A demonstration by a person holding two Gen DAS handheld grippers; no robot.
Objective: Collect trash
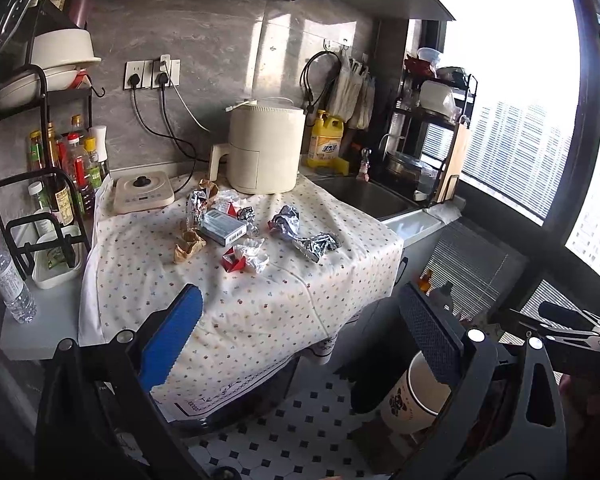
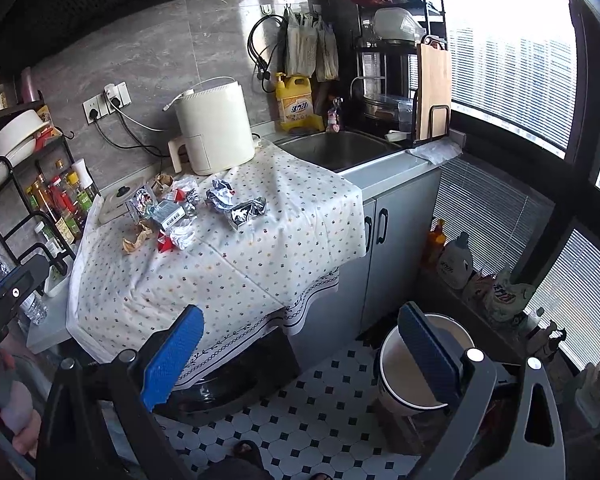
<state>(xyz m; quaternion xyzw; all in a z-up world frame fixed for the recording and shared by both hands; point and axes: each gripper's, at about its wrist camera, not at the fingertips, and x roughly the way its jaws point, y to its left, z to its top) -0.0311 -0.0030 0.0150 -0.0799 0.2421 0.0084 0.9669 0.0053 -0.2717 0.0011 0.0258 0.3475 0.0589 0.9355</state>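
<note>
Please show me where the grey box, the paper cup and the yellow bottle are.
Grey box (image 1: pixel 224 229), left wrist view: its top face.
Paper cup (image 2: pixel 414 364), right wrist view: its inside wall.
Yellow bottle (image 1: pixel 325 142), left wrist view: its label.

Right gripper (image 2: pixel 300 354) wide open, empty, held over tiled floor (image 2: pixel 324 412) in front of counter. Dotted tablecloth (image 2: pixel 236 264) covers counter; crumpled foil wrappers (image 2: pixel 238 204), small box (image 2: pixel 169 213), brown paper scrap (image 2: pixel 138 240), red-white wrapper (image 2: pixel 176 238) clustered near its back-left. Cream air fryer (image 2: pixel 212 132) behind them. Sink (image 2: pixel 340 152) to the right. White bin (image 2: pixel 416 364) on floor, partly behind right finger.
</note>
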